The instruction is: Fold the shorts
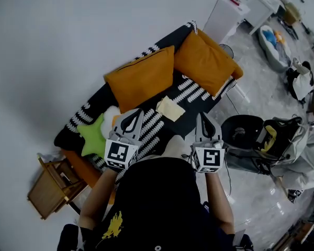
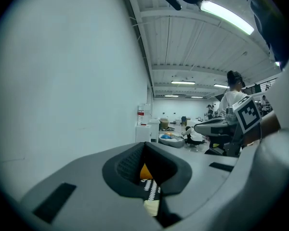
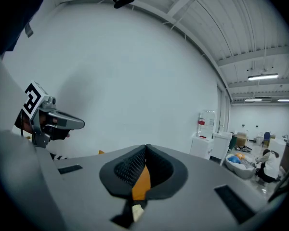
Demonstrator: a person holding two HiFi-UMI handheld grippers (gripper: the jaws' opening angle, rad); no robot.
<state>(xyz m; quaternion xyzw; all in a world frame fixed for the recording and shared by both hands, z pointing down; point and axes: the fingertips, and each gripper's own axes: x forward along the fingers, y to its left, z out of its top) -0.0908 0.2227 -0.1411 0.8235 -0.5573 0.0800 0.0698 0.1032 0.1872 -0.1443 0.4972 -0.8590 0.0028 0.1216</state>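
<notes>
Black top of the person is seen at bottom of head view; left gripper (image 1: 133, 115) & right gripper (image 1: 204, 116) are held above a patterned sofa (image 1: 191, 90). Pale shorts (image 1: 170, 109) lie ahead as a small square, untouched. Fold is judged approx. done; next, only a check is called for.

Left gripper view: jaws are pressed together, nothing clamped.

Right gripper view: likewise closed, empty.

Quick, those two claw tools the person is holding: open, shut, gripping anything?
Grey left gripper: closed, jaws together, holding nothing.
Grey right gripper: closed, jaws together, holding nothing.
</notes>
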